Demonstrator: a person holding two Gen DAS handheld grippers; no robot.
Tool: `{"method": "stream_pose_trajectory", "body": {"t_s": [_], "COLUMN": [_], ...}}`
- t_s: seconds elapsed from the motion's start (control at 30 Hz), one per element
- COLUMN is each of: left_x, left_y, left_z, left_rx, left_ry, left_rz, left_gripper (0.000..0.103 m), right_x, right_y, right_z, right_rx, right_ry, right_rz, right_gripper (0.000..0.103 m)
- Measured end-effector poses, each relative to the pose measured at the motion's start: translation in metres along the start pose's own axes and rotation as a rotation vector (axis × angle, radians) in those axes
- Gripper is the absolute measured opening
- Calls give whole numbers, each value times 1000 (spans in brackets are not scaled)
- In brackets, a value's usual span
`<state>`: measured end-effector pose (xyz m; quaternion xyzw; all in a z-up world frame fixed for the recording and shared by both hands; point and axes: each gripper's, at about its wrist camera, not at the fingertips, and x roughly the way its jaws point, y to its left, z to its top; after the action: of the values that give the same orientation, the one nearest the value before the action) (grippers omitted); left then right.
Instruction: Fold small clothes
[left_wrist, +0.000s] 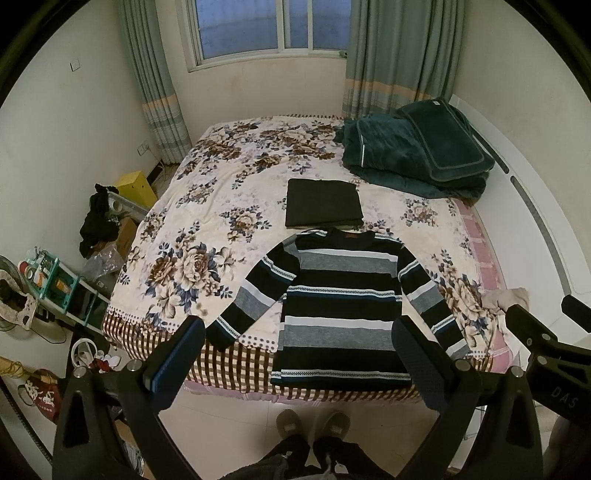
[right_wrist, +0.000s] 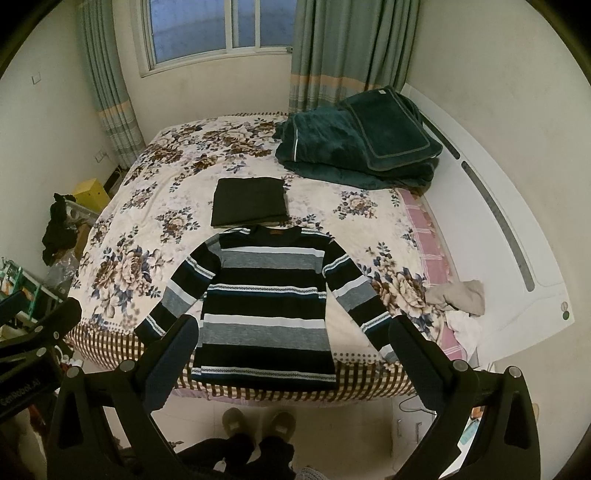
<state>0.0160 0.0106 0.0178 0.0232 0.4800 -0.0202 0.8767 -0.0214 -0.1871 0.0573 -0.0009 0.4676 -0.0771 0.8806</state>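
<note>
A striped sweater (left_wrist: 340, 299) (right_wrist: 264, 295) in black, grey and white lies flat at the bed's near edge, sleeves spread, hem hanging over the edge. Behind its collar rests a folded dark garment (left_wrist: 323, 202) (right_wrist: 249, 201). My left gripper (left_wrist: 299, 332) hovers open above the floor in front of the bed, holding nothing. My right gripper (right_wrist: 293, 330) is likewise open and empty, at about the same height. The right gripper's body (left_wrist: 554, 343) shows at the right of the left wrist view; the left gripper's body (right_wrist: 37, 332) shows at the left of the right wrist view.
The bed (left_wrist: 229, 177) has a floral cover. Folded dark green blankets (left_wrist: 413, 151) sit at its far right. A beige cloth heap (right_wrist: 458, 295) lies by the white headboard (right_wrist: 517, 240). Shelves, boxes and clutter (left_wrist: 55, 280) line the left floor. A person's slippered feet (left_wrist: 314, 424) stand below.
</note>
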Motion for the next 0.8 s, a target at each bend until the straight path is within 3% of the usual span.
{"method": "stream_pose_trajectory", "body": {"t_s": [0.8], "left_x": [1], "left_y": [-5], "left_z": [5], "left_rx": [1], "left_ry": [-3], "left_rz": [-6], "left_gripper": [103], "right_x": [1], "right_y": [1], "right_z": [-1], "right_rx": [3], "right_ry": [0], "right_rz": [1], "right_gripper": [103]}}
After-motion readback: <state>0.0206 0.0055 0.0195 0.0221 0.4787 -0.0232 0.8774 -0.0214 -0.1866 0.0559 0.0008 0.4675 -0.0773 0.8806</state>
